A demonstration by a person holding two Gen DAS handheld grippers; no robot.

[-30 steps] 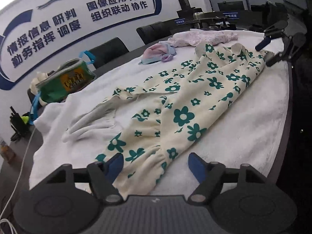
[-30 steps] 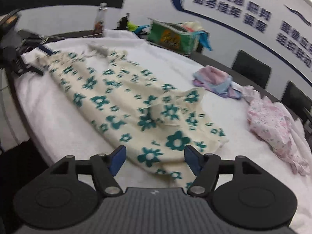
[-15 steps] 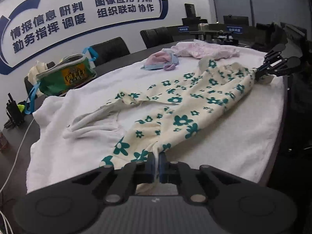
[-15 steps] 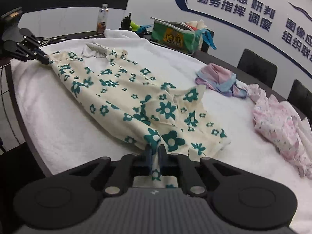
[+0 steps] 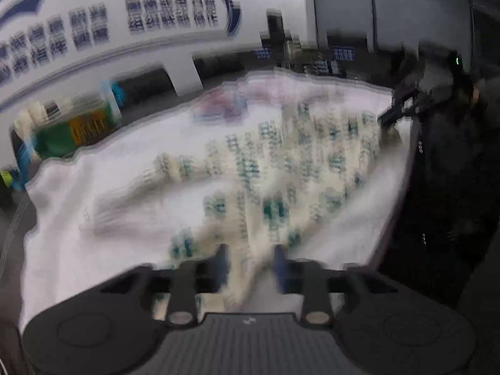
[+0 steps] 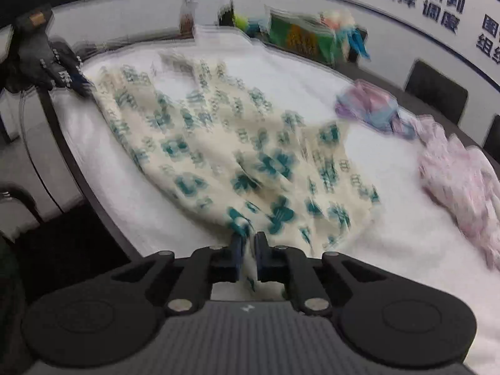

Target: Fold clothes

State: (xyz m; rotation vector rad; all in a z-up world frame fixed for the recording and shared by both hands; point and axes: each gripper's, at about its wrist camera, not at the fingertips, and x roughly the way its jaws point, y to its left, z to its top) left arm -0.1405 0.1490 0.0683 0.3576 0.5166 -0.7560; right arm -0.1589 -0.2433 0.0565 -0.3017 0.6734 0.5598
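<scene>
A cream garment with teal flowers point(image 5: 281, 172) lies stretched across the white towel-covered table point(image 5: 78, 218). In the blurred left wrist view my left gripper point(image 5: 248, 259) is at one end of it; its jaws are opening, with the lifted hem between the blue fingers point(image 5: 218, 262). In the right wrist view my right gripper point(image 6: 248, 243) pinches the other end of the garment point(image 6: 218, 143); its jaws are opening a hair, with the pads still on the cloth. Each gripper shows small in the other's view: the right gripper point(image 5: 390, 118), the left gripper point(image 6: 75, 78).
A pink garment point(image 6: 453, 172) and a pastel bundle point(image 6: 372, 109) lie on the far side of the towel point(image 6: 131, 200). A green bag point(image 6: 297, 36) and a bottle point(image 6: 187, 15) stand beyond it. Black chairs point(image 6: 434, 87) line the wall. The table edge runs close to both grippers.
Both grippers went from open to shut on the garment's two ends and rose a little, lifting the cloth. The left fingers have since spread apart again.
</scene>
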